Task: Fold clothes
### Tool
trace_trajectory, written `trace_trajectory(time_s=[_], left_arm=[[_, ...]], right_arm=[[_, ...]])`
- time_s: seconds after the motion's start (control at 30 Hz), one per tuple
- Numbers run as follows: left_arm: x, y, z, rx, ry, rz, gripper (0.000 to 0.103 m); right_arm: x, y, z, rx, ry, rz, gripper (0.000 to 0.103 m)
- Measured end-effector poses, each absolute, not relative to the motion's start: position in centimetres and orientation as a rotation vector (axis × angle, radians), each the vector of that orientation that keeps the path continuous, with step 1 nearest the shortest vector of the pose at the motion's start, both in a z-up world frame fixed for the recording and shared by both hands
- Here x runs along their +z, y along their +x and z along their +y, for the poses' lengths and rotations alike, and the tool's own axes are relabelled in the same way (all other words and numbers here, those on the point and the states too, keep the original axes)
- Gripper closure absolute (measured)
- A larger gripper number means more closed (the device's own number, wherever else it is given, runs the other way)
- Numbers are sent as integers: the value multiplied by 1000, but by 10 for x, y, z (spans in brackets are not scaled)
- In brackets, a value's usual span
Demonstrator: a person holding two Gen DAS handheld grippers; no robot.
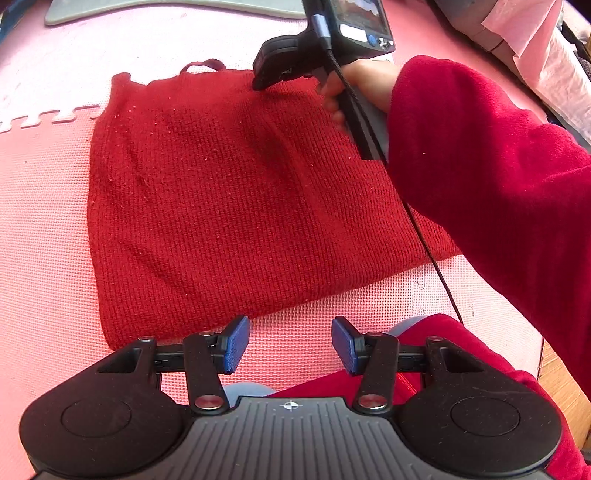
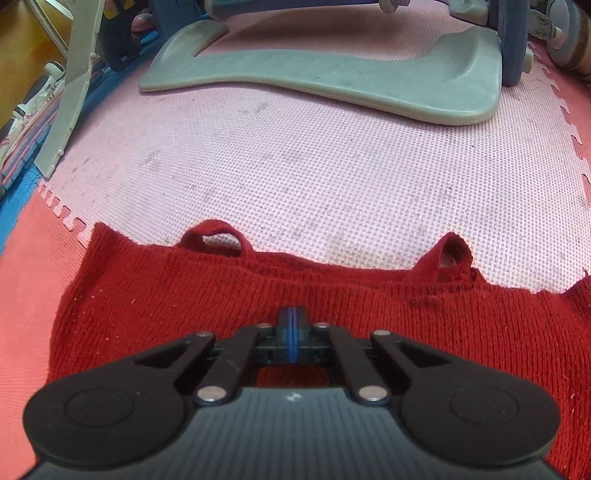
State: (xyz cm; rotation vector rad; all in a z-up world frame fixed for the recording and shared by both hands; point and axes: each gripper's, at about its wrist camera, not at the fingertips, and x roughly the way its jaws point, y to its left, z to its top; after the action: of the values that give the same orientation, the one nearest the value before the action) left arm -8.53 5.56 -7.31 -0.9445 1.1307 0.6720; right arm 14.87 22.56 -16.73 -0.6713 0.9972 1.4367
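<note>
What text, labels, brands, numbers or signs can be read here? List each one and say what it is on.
No readable words or numbers in either view.
Small screen on the right claw's handle: shows an image, too blurred to read.
Round blue button beside that screen: its mark is too small to read.
Left claw body: only a crosshair mark, no text.
Red knit garment: no label visible.

Red knit garment (image 1: 236,199), apparently folded square, flat on pink foam mat (image 1: 44,229).
</note>
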Motion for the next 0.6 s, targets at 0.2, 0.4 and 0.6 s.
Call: trace_trajectory(time_s=[0.2, 0.4, 0.6], left_arm=[[-72, -82, 59, 667, -938, 1114, 51], [-75, -79, 53, 652, -935, 1113, 51], [-82, -86, 48, 638, -946, 1126, 51]], right_arm=[[-146, 140, 207, 1566, -697, 1040, 101], [-171, 106, 197, 1592, -833, 1038, 101], [-178, 120, 219, 1529, -690, 1060, 103]])
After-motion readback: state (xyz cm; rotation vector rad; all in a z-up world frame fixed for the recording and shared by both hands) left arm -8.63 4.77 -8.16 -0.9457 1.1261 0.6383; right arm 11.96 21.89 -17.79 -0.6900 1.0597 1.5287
